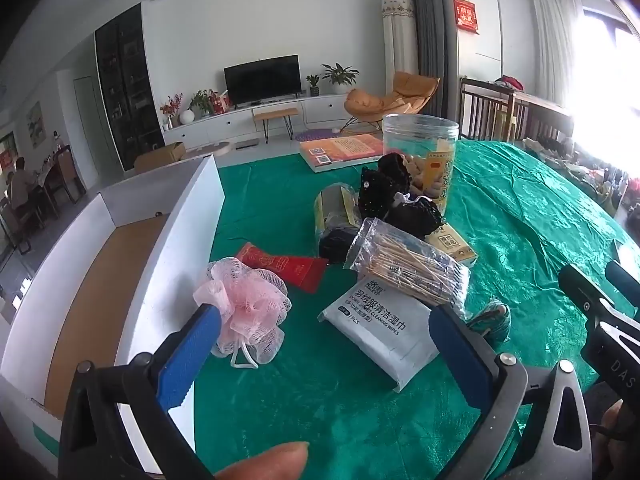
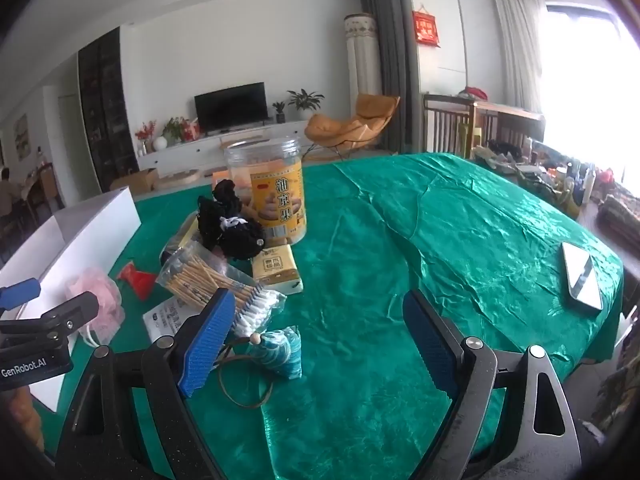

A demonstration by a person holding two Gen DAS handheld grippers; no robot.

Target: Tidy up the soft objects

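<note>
A pink mesh bath pouf (image 1: 248, 312) (image 2: 100, 304) lies on the green cloth beside the white box (image 1: 188, 232). My left gripper (image 1: 324, 312) hovers open above it, its left pad (image 1: 188, 356) close to the pouf; a white wet-wipes pack (image 1: 384, 328) shows between the fingers. Black soft items (image 1: 400, 196) (image 2: 228, 220) are piled by a clear snack jar (image 1: 424, 156) (image 2: 272, 192). My right gripper (image 2: 318, 296) stands open over a teal striped sachet (image 2: 280, 348) with a brown cord, not touching it.
A bag of cotton swabs (image 1: 404, 264) (image 2: 208, 276), a yellow tissue pack (image 2: 276, 268) and a red envelope (image 1: 288, 266) lie in the pile. A phone (image 2: 582, 280) rests near the cloth's right edge. The white box (image 2: 80, 240) has a brown cardboard floor.
</note>
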